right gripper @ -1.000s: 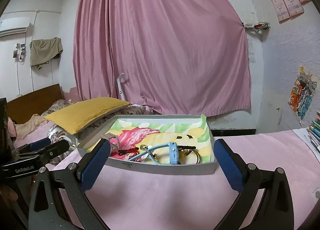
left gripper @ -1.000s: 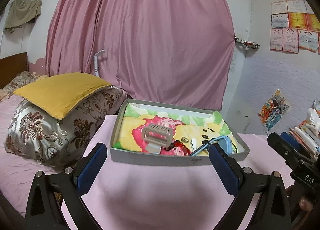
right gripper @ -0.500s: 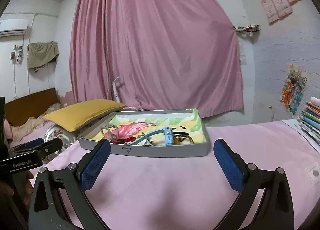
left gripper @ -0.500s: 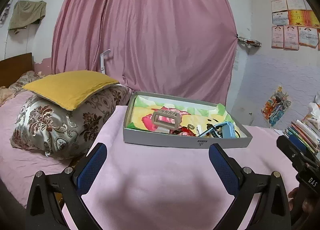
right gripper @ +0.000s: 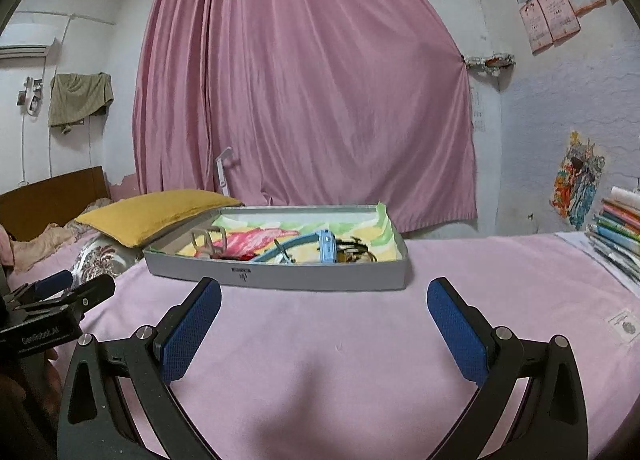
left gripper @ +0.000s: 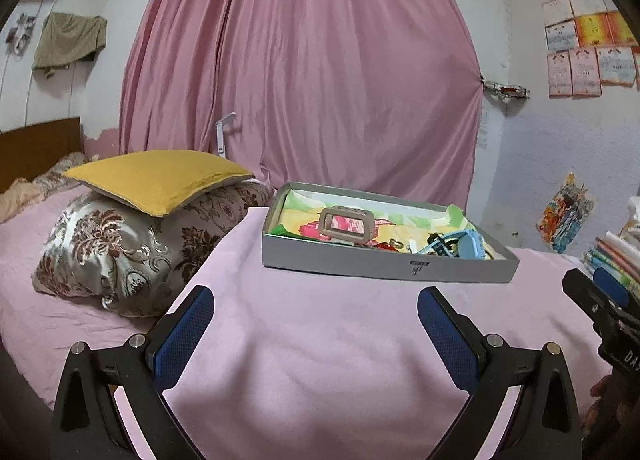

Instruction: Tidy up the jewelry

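Observation:
A shallow grey box point(left gripper: 384, 266) lined with a bright cartoon cloth sits on the pink bedspread; it also shows in the right wrist view point(right gripper: 280, 274). Inside lie a beige hair claw clip point(left gripper: 347, 223), a blue watch point(left gripper: 466, 246) point(right gripper: 325, 246) and small dark and gold pieces. My left gripper point(left gripper: 316, 324) is open and empty, well in front of the box. My right gripper point(right gripper: 324, 318) is open and empty, also short of the box. Each gripper shows at the edge of the other's view.
A yellow cushion point(left gripper: 156, 180) lies on a patterned pillow point(left gripper: 116, 248) left of the box. A stack of books point(right gripper: 618, 232) stands at the right. A small packet point(right gripper: 624, 326) lies on the bedspread at the right. A pink curtain point(left gripper: 304, 80) hangs behind.
Both grippers have pulled back from the box and dropped lower, so the box looks smaller and farther. Both stayed open and empty.

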A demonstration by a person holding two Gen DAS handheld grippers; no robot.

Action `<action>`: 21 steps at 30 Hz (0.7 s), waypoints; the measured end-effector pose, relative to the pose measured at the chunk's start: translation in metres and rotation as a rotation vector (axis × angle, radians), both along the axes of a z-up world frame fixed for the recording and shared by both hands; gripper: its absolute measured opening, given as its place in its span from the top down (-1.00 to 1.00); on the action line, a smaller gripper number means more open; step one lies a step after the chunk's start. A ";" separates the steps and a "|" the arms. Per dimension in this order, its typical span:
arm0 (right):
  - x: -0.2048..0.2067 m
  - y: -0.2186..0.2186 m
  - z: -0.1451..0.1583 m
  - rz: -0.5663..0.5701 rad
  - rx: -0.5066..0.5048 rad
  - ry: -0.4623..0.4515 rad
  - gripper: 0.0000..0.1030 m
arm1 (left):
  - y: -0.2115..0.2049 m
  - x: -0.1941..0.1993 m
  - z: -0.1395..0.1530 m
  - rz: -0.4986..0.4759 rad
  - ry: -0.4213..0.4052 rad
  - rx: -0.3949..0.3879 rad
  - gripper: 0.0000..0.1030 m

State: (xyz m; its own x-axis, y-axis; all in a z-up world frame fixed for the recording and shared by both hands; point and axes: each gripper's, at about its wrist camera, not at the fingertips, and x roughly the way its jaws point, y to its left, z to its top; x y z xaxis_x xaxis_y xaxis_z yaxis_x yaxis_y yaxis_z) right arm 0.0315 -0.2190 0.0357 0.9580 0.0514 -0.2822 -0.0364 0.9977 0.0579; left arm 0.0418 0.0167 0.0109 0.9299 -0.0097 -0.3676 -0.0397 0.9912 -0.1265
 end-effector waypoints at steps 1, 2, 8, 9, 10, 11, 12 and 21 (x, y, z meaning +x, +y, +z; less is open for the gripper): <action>0.001 0.000 -0.002 -0.001 0.001 0.010 -0.96 | -0.001 0.000 -0.002 -0.002 0.004 0.005 -0.98; 0.001 0.000 -0.003 0.001 0.004 0.014 -0.96 | -0.001 0.001 -0.004 -0.004 0.010 0.008 -0.98; 0.000 0.000 -0.005 -0.004 0.002 0.016 -0.97 | 0.001 0.005 -0.011 -0.005 0.037 -0.014 -0.98; 0.000 0.000 -0.005 -0.008 0.000 0.016 -0.97 | 0.001 0.006 -0.013 -0.004 0.042 -0.017 -0.98; 0.000 0.001 -0.006 -0.013 -0.004 0.017 -0.97 | 0.002 0.007 -0.014 -0.005 0.046 -0.019 -0.98; 0.000 0.001 -0.007 -0.016 -0.008 0.018 -0.96 | 0.002 0.007 -0.015 -0.007 0.051 -0.022 -0.98; 0.001 0.001 -0.010 -0.021 -0.016 0.025 -0.97 | 0.002 0.008 -0.017 -0.007 0.055 -0.024 -0.98; 0.002 -0.001 -0.011 -0.018 -0.007 0.024 -0.97 | 0.005 0.008 -0.019 -0.007 0.060 -0.035 -0.98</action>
